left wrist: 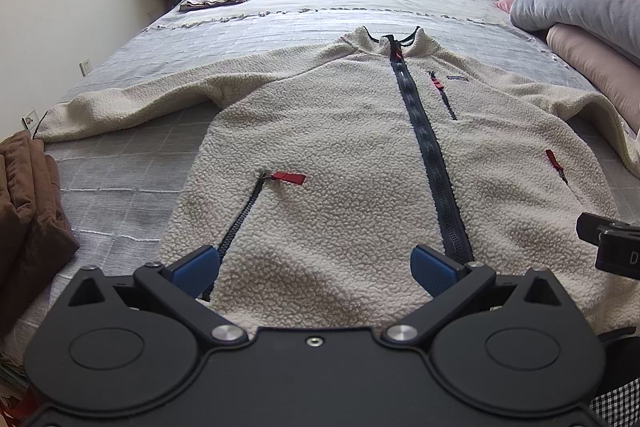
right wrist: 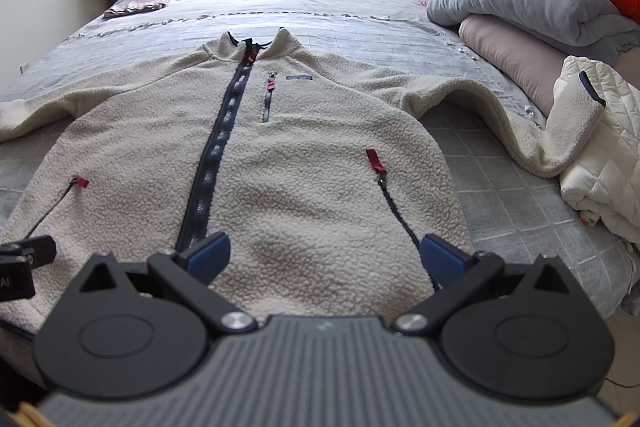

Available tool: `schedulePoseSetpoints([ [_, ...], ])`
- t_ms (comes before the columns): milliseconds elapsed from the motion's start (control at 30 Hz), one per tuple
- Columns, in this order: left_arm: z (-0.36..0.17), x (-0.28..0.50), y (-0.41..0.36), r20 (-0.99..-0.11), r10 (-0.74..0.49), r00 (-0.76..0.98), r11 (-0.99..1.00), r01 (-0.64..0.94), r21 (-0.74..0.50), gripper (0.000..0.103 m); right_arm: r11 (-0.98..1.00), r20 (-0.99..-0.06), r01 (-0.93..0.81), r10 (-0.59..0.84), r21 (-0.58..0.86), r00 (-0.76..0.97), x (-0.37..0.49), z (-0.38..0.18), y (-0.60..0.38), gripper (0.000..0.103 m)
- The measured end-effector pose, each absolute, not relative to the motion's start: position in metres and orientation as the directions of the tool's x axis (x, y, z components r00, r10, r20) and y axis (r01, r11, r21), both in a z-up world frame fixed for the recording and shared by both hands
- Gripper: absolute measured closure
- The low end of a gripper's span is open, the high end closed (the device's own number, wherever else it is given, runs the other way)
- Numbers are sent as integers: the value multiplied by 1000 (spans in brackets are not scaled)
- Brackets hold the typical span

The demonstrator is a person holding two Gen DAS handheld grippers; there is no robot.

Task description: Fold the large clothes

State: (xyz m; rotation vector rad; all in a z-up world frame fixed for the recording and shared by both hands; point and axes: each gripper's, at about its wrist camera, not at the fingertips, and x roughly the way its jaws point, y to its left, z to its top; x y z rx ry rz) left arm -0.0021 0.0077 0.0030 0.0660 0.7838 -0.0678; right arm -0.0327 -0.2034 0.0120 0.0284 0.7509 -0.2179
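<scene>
Both grippers, left gripper [left wrist: 316, 269] and right gripper [right wrist: 326, 257], gape above fleece jacket [left wrist: 340, 155] hem.

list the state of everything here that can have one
fleece jacket: flat, face up, unfolded, sleeves spread
main zipper: closed
left tool: open, empty, over the hem
right tool: open, empty, over the hem
brown cloth: folded
white quilted jacket: bunched
</scene>
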Motion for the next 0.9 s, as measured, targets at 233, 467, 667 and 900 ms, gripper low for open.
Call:
schedulePoseSetpoints([
  [233,3,-2,8,-707,-37,706,996,86,34,0,977,-680,206,-186,-52,709,-32,12,-203,0],
  [467,2,-1,10,-707,-34,706,996,83,35,0,977,-681,206,-186,-52,709,-32,12,-203,0],
  [667,2,-1,10,-707,-28,706,996,77,36,0,977,-680,207,-187,-52,709,-32,12,-203,0],
  [900,0,0,13,-708,-26,706,996,76,40,0,977,-681,203,-188,-58,708,-30,9,-203,0],
])
